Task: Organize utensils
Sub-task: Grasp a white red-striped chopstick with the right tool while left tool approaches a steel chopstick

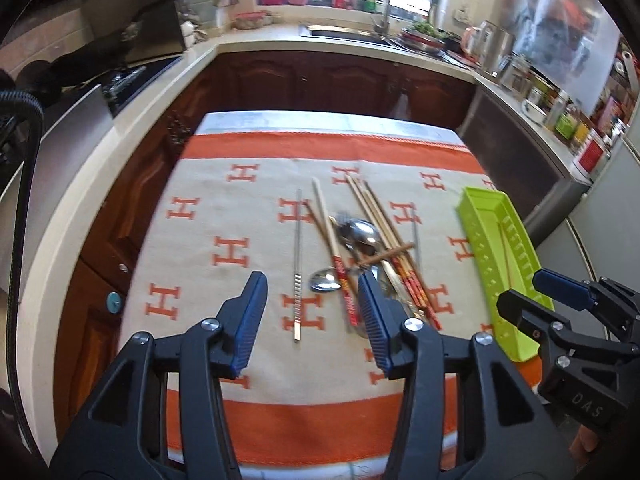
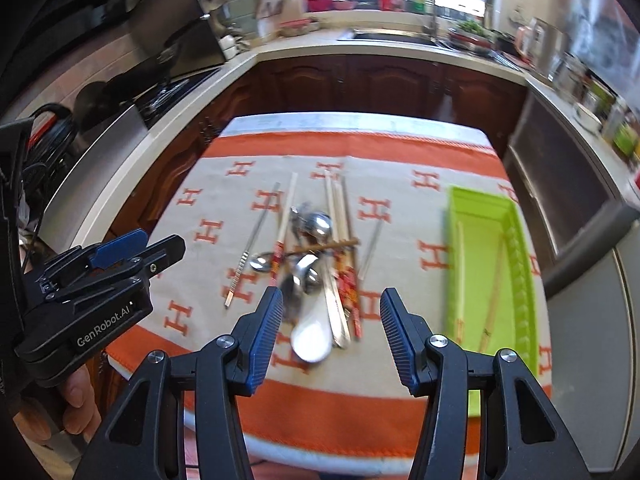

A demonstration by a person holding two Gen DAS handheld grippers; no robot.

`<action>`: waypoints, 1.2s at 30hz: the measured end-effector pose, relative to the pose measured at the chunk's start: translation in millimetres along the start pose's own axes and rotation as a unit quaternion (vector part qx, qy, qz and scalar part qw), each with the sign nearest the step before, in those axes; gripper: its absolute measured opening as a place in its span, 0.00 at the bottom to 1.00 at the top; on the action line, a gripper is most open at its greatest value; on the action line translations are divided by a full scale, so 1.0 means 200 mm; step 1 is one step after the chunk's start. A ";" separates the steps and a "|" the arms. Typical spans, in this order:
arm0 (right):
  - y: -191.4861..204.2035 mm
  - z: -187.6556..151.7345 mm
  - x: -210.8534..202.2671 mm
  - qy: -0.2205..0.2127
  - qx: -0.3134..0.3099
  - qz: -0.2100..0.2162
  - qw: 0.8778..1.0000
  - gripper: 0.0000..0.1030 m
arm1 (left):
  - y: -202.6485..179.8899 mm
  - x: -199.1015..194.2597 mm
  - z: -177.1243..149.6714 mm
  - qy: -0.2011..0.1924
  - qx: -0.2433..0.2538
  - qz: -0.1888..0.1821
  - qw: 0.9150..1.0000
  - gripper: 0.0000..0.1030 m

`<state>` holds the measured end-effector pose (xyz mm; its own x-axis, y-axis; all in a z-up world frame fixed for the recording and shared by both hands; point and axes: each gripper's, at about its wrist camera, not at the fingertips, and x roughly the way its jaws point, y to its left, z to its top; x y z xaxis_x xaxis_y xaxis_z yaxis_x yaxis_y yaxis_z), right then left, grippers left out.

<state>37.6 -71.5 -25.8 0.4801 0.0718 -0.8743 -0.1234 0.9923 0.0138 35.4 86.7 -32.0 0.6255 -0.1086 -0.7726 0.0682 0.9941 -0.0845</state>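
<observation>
Utensils (image 2: pixel 316 264) are seen heaped on the bench (image 1: pixel 224 216), just left of the green tray (image 2: pixel 488 264), where two chopsticks (image 2: pixel 494 292) already lie. Both the left tool (image 1: pixel 312 320) and right tool (image 2: pixel 328 332) are held released and empty above the heap; one top piece is best singled out.

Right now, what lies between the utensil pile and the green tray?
In the right wrist view, one metal chopstick lies alone on the cloth between the utensil pile and the green tray; otherwise bare cloth.
</observation>
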 end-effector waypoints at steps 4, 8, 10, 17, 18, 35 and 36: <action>0.12 0.11 0.09 0.004 -0.017 0.018 1.000 0.50 | 0.16 0.05 0.03 -0.001 -0.027 0.019 0.999 0.43; 0.22 0.21 0.22 0.009 -0.030 0.035 0.999 0.50 | 0.29 0.14 0.05 0.007 -0.049 0.040 0.998 0.43; 0.25 0.25 0.30 0.014 -0.036 0.042 0.998 0.50 | 0.34 0.20 0.05 0.016 -0.058 0.046 0.997 0.43; 0.31 0.32 0.61 0.039 -0.030 0.088 0.995 0.50 | 0.46 0.44 0.00 0.063 -0.086 0.052 0.993 0.43; 0.31 0.33 0.66 0.044 -0.029 0.093 0.994 0.50 | 0.47 0.47 -0.01 0.069 -0.089 0.052 0.992 0.43; 0.18 0.41 1.33 0.134 0.036 0.131 0.982 0.33 | 0.45 0.79 -0.04 0.128 -0.114 0.009 0.985 0.43; 0.18 0.41 1.35 0.138 0.035 0.130 0.981 0.32 | 0.43 0.80 -0.04 0.130 -0.113 0.007 0.985 0.43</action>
<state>234.1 -7.7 -221.7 0.1865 0.3032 -0.9345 -0.1459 0.9492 0.2788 135.9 155.5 -167.8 0.4037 -0.1209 -0.9069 -0.1318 0.9732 -0.1884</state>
